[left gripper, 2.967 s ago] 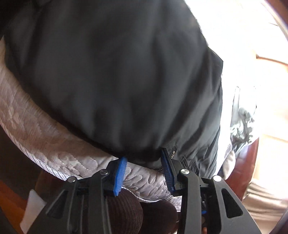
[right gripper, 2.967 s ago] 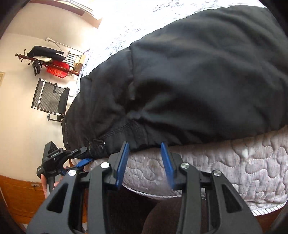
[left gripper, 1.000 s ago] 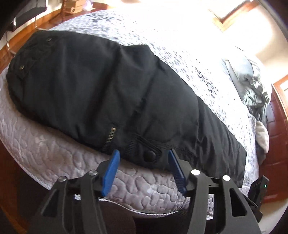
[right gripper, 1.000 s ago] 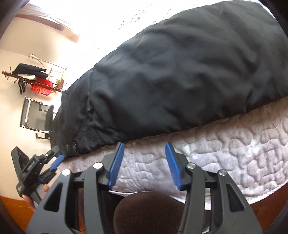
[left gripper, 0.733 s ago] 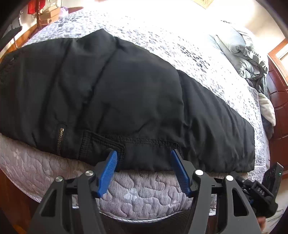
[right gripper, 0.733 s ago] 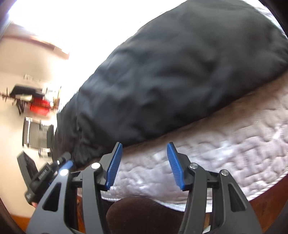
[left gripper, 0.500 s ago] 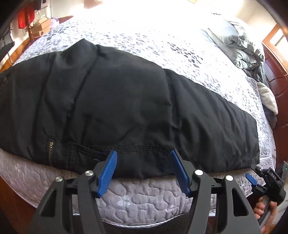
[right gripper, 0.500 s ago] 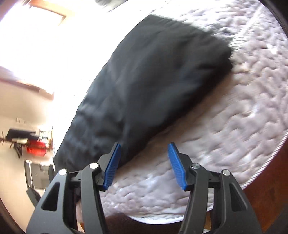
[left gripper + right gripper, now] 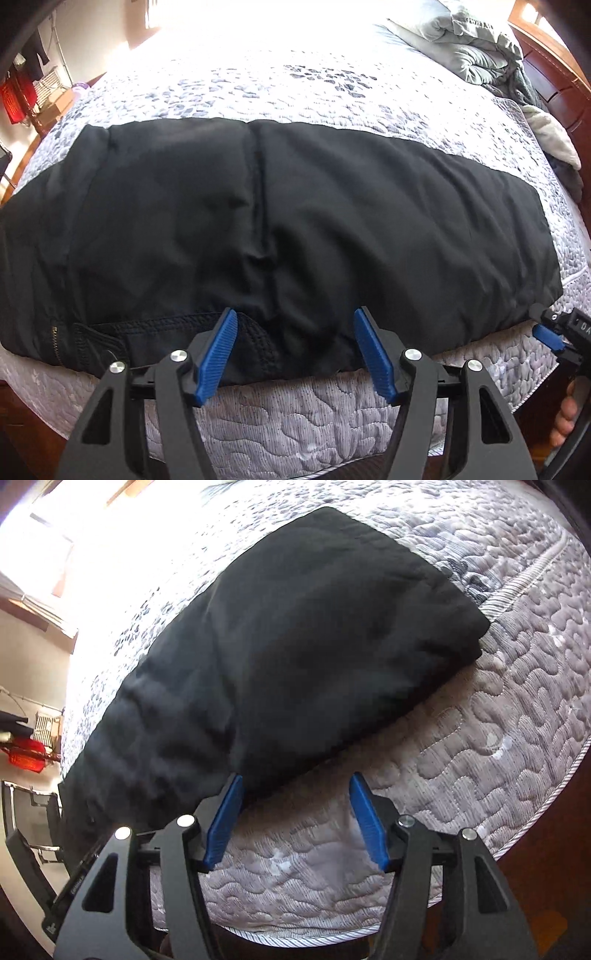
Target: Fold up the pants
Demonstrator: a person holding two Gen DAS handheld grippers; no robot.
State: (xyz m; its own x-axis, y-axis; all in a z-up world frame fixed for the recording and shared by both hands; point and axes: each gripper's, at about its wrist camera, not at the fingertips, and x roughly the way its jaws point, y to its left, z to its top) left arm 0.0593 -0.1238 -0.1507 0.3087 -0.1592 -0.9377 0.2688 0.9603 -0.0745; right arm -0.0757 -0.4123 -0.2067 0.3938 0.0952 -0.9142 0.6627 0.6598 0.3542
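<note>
A quilted bed point(image 9: 295, 435) fills both views. Black pants point(image 9: 280, 221) lie flat along its near edge, one leg laid over the other, waist at the left, cuffs at the right. The left gripper point(image 9: 295, 354) hovers released over the near hem at mid-length; the right gripper point(image 9: 295, 812) hangs released near the cuff end, holding nothing. The lengthwise fold looks done. Next, likely, each claw must pinch a cuff corner and carry it toward the waist.
</note>
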